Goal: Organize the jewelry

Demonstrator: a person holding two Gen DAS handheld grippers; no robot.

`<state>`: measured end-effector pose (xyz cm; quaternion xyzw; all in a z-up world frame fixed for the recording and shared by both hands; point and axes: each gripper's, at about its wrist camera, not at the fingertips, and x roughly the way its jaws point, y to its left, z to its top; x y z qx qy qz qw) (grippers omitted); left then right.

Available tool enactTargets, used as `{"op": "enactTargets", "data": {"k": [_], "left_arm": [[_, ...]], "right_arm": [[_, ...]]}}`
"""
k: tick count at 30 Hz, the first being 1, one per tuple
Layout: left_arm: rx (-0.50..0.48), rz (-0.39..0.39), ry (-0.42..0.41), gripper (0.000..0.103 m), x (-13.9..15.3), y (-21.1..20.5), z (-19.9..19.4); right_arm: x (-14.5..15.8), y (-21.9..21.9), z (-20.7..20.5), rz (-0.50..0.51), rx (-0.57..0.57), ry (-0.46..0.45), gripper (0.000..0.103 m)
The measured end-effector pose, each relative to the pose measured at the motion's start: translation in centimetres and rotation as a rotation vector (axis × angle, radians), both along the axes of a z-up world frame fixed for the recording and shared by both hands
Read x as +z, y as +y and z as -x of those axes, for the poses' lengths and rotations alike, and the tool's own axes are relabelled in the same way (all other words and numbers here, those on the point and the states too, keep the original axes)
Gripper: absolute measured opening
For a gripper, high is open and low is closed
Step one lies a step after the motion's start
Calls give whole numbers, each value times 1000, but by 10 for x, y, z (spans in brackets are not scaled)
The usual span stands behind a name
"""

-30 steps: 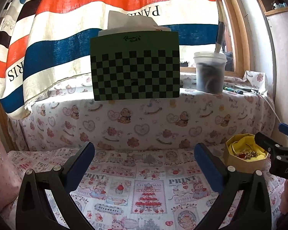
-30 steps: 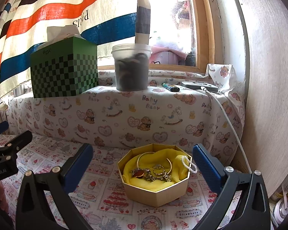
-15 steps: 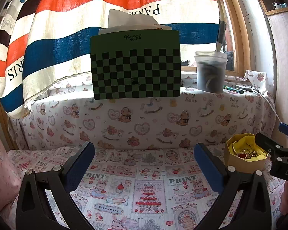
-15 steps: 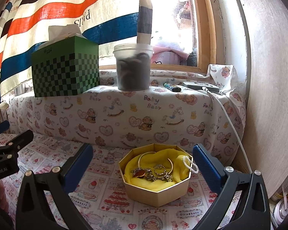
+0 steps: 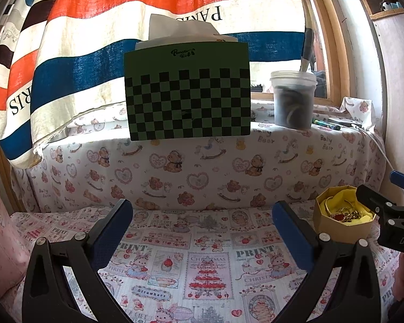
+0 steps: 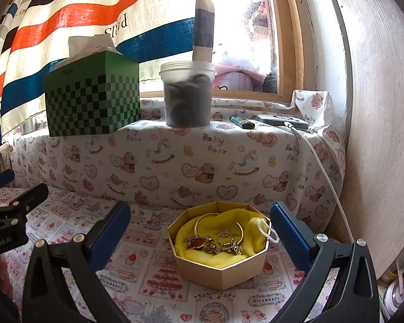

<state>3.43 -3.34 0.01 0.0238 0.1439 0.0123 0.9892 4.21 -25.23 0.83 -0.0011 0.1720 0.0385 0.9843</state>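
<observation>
An octagonal gold box (image 6: 223,269) lined with yellow cloth sits on the patterned cloth just ahead of my right gripper (image 6: 200,226). Inside lie a gold bangle (image 6: 218,218), a ring (image 6: 224,237) and a red-stoned brooch (image 6: 196,243) with tangled chain. The right gripper is open, its blue pads either side of the box and above it, holding nothing. In the left wrist view the same box (image 5: 342,228) shows at far right, beyond the right gripper's arm. My left gripper (image 5: 202,228) is open over bare cloth, well left of the box.
A raised ledge covered in bear-print cloth runs behind. It carries a green checkered tissue box (image 6: 93,102), a plastic tub (image 6: 187,94), a lighter (image 6: 242,122) and a grey device with a white cable (image 6: 320,167). A wooden panel (image 6: 385,134) stands right; a striped curtain hangs behind.
Both views have shifted only slightly; the right gripper has edged a little nearer the gold box. Nothing was picked up or let go.
</observation>
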Motion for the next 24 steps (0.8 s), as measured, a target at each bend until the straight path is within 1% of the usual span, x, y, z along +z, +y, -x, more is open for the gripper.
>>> {"op": "enactTargets", "data": {"k": [4, 22, 24], "left_arm": [[3, 12, 5, 103, -1, 1, -1], [-9, -9, 0, 103, 0, -2, 0], [1, -5, 1, 103, -1, 0, 0]], "right_arm": [[0, 0, -1, -1, -1, 7, 103], [-1, 4, -1, 15, 15, 8, 103], [0, 3, 0, 11, 8, 1, 103]]}}
